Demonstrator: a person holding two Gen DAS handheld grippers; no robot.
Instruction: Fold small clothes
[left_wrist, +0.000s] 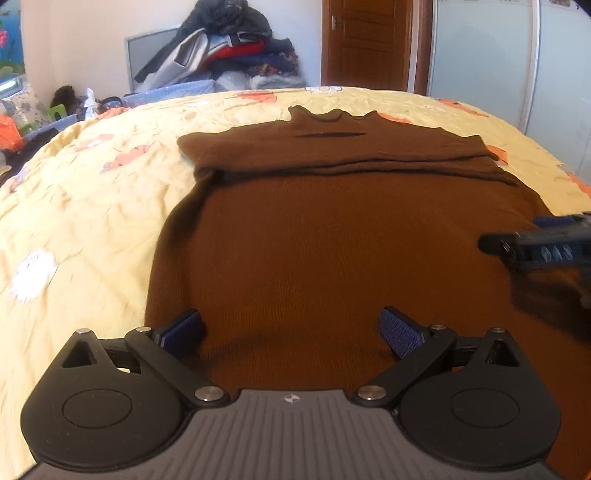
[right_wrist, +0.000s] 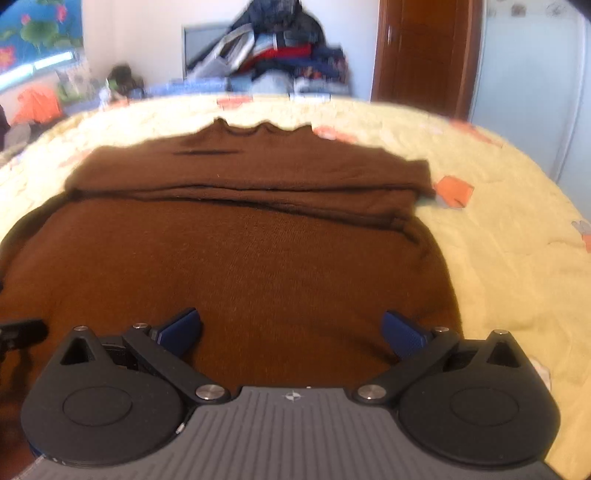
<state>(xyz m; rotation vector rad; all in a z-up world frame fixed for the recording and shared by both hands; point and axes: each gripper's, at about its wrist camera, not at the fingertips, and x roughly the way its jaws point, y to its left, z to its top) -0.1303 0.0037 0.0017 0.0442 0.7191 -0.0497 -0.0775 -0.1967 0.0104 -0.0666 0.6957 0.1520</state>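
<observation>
In the left wrist view there is one brown sweater (left_wrist: 332, 240), spread flat on a yellow patterned bedspread (left_wrist: 92, 206), its collar at the far end and both sleeves folded across the chest. The left gripper (left_wrist: 291, 332) has its two blue-padded fingers (left_wrist: 400, 332) spread wide with nothing between them, over the sweater's near hem area. The sweater stretches away ahead of it. The right gripper (left_wrist: 535, 245) shows at the right edge, above the sweater's right side. One pile of clothes (left_wrist: 229, 48) sits beyond the bed.

In the right wrist view the same single sweater (right_wrist: 240, 266) lies ahead of and under the right gripper (right_wrist: 291, 336), whose jaws stand wide apart and empty. The tip of the left gripper (right_wrist: 22, 330) shows at the left edge.
</observation>
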